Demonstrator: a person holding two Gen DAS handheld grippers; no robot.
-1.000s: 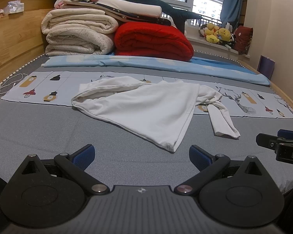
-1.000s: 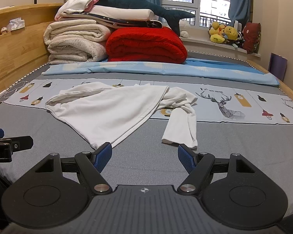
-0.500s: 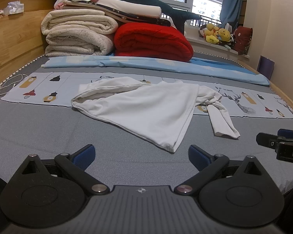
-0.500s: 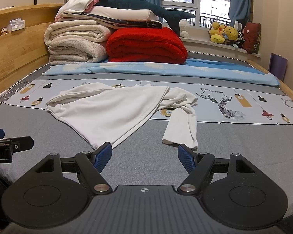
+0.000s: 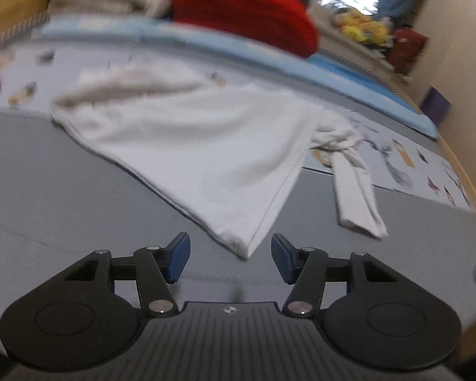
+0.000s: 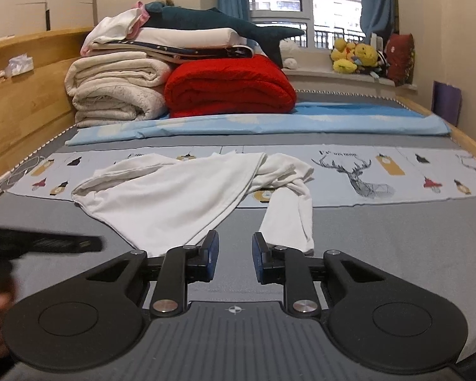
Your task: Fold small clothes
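Crumpled white cotton long-sleeved top (image 5: 206,146) lying unfolded on the grey bed cover (image 5: 47,190), upper part over the pale blue printed strip (image 6: 396,171), well short of the folded red fleece blanket (image 6: 228,89) and cream blankets (image 6: 117,92) stacked at the far end.

Left claw (image 5: 230,258) partly open and closing, blue pads either side of the nearest pointed corner of the top but not yet pressing on it; nothing held. Right claw (image 6: 234,258) narrowed to a small gap and closing, nothing between the pads, only bare bed cover ahead, with the sleeve cuff (image 6: 288,231) just beyond its right pad.

Risks, as a judgement: left view heavily blurred, so fast travel likely; closing too early could pinch only the top layer of the doubled corner, or catch the bed cover with it, and a lift would then drag the fabric into a worse bunch. Right claw shutting on air would leave the sleeve uncaught, so a pull from one side alone would twist the knotted middle (image 6: 285,171) tighter.

Long axis of the body panel running diagonally, from the open hem at far left down to the pointed corner nearest the left claw. Loose sleeve pointing roughly towards the right claw, off the bunched middle.
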